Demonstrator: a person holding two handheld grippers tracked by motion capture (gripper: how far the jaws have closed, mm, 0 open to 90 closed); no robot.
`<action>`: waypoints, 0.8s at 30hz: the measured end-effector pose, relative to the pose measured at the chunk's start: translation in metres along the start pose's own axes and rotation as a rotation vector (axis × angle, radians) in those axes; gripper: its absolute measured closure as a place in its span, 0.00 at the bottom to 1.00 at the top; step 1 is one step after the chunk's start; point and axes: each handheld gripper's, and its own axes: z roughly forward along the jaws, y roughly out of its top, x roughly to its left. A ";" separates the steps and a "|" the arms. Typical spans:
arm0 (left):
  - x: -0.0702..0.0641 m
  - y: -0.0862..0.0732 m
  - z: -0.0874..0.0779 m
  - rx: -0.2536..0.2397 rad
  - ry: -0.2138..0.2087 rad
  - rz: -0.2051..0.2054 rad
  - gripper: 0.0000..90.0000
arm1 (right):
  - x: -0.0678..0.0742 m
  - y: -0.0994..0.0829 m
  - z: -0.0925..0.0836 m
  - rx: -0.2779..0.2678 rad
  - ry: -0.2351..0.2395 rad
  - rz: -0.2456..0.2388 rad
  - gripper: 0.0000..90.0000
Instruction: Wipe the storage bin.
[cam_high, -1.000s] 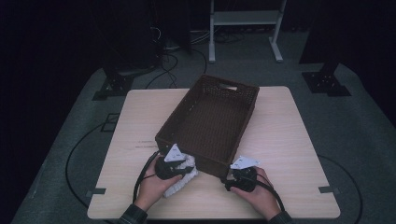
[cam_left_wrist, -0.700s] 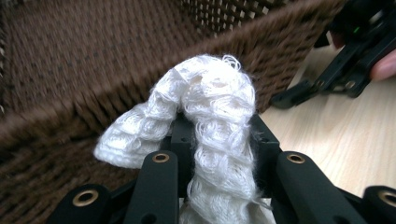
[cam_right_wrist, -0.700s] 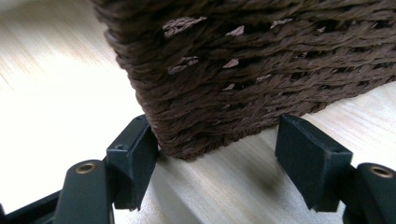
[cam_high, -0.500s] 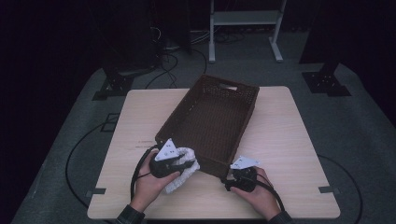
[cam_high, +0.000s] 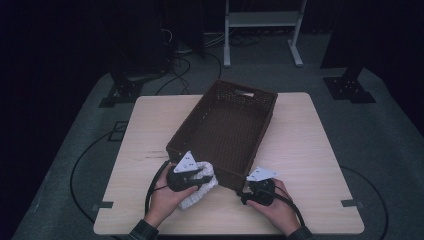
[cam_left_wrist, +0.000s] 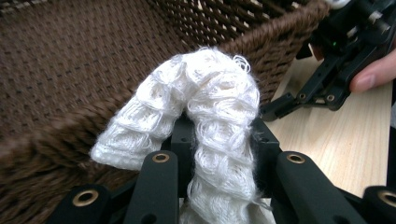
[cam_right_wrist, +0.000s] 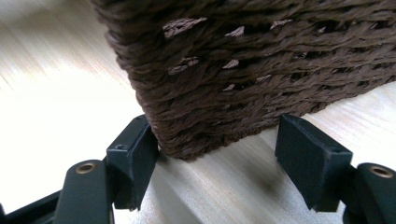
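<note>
Where the left tongs (cam_left_wrist: 219, 154) close, they clench a white knitted cloth (cam_left_wrist: 205, 116): loose open stitch, fuzzy at the edges, humped into an arch above the jaws with one end drooping to the left. In the high view the cloth (cam_high: 200, 187) sits at the near left corner of the basket (cam_high: 227, 125), held just outside and against the near rim; whether its lower end rests on the desk is hard to tell from here.

Right tongs (cam_right_wrist: 219, 163) stand released, jaws wide apart either side of the basket's near right corner. The left jaw touches or nearly touches the weave; the right jaw is clear of it. In the high view the right tongs (cam_high: 252, 187) lie low on the desk at that corner.

Basket: dark brown woven, rectangular, deep, handle slot in the far wall, set at a slant across the desk (cam_high: 310, 165). Its inside looks bare.

Open room: bare wood to the left and right of the basket and a narrow strip along the near edge, where both hands sit. The near rim stands directly ahead of the cloth.

Beyond the desk: grey floor, cables (cam_high: 172, 82), dark stand bases, and a white frame (cam_high: 262, 20) at the back.
</note>
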 end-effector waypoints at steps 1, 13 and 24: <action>0.000 -0.001 0.002 0.009 -0.002 0.003 0.77 | 0.000 0.000 0.000 0.000 0.000 0.000 0.33; 0.002 -0.010 0.018 0.069 -0.017 -0.003 0.77 | 0.000 0.000 0.000 0.000 0.000 0.000 0.33; -0.001 -0.020 0.042 0.172 -0.026 0.023 0.77 | 0.000 0.000 0.000 0.000 0.000 0.000 0.33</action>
